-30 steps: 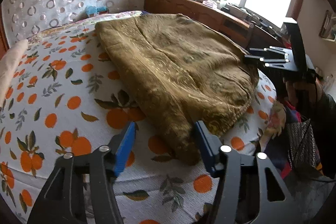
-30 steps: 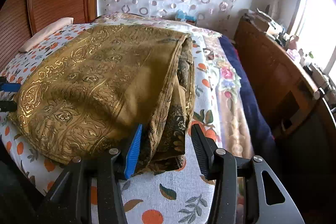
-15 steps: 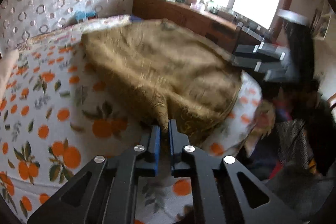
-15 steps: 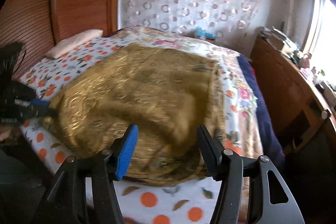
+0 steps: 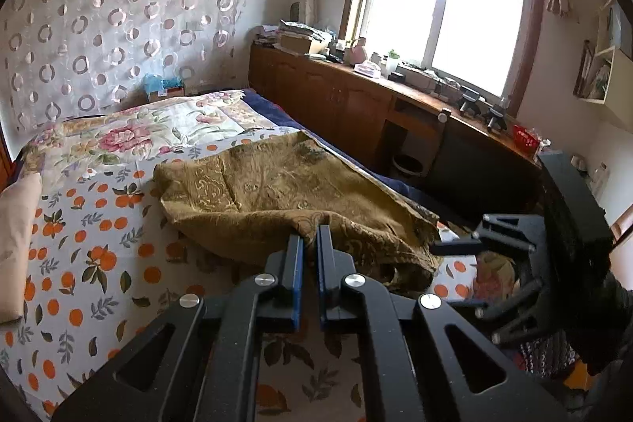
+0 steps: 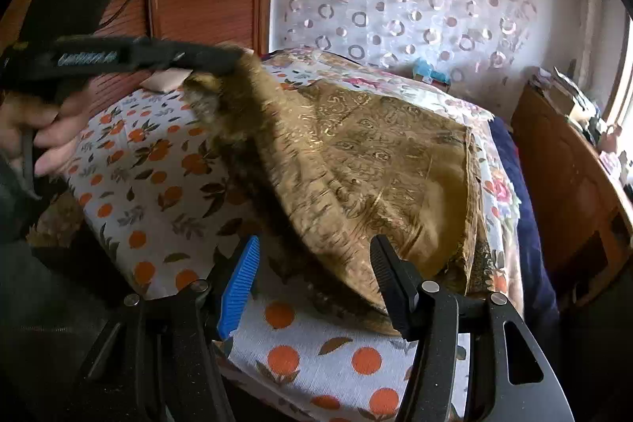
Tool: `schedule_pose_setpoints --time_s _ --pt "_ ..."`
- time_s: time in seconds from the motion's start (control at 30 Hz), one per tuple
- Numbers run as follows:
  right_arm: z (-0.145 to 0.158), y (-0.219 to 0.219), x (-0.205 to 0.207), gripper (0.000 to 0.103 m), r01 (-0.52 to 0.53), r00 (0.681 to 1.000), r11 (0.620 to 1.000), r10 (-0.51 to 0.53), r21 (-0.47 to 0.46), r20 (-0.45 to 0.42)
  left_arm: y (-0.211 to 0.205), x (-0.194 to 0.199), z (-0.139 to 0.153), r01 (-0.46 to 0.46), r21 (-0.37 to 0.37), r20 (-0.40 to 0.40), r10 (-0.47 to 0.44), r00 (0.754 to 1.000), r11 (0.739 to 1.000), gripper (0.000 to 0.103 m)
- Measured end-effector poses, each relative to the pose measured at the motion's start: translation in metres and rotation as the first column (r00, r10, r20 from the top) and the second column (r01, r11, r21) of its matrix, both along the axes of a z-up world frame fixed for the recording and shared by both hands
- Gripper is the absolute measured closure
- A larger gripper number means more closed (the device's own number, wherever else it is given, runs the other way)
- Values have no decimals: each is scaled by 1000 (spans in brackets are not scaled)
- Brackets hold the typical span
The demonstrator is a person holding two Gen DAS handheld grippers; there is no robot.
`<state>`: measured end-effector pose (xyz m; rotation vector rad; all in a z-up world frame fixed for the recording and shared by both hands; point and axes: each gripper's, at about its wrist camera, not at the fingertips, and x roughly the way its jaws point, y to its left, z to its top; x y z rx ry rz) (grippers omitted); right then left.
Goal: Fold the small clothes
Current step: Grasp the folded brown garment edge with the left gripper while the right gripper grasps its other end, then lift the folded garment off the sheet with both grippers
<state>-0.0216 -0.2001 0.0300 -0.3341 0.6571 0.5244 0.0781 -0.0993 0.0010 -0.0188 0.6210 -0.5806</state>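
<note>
Jaws of the left gripper point(image 5: 309, 238) are clenched on a pinch of the brown-gold patterned garment point(image 5: 285, 196), and this pinch is raised above the bed point(image 5: 95, 263). Jaws of the right gripper point(image 6: 314, 281) stand apart and grasp nothing; the lower hem of the garment lies between them, but the pads do not press on it.

The garment lies across the foot half of the bed, on the orange-print sheet point(image 6: 166, 161), with its far side near the bed edge that faces the wooden cabinet point(image 5: 340, 105). In the right wrist view one corner is pulled up toward the left gripper, and the cloth hangs from it in a steep slope.

Some risks can be judged from here. The pinch looks small, so the fabric may slip out of the left jaws if the lift goes on quickly, and the fold would fall unevenly. Because only one point is held, the cloth may twist or bunch instead of folding flat. The hem near the right gripper lies close to the foot edge of the bed; a strong pull could drag it over this edge. If the right jaws close now, they might catch the sheet together with the hem. The person's hand point(image 6: 51, 137) at the left side is near the cloth but apart from it.
</note>
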Motion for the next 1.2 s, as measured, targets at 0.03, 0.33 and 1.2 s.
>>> schedule_pose_setpoints --time_s 0.03,0.33,1.2 --pt "-2 0 0 43 -2 1000 1000 2 -6 -1 1 0 1 -1 -3 2 1 1000 1000 97" --pt "-26 -20 34 43 96 994 990 -100 -105 -33 13 0 -2 -42 -24 -1 42 999 999 97" --pt "40 -3 178 95 57 988 998 -61 29 139 34 119 -8 -193 130 15 192 981 973 97"
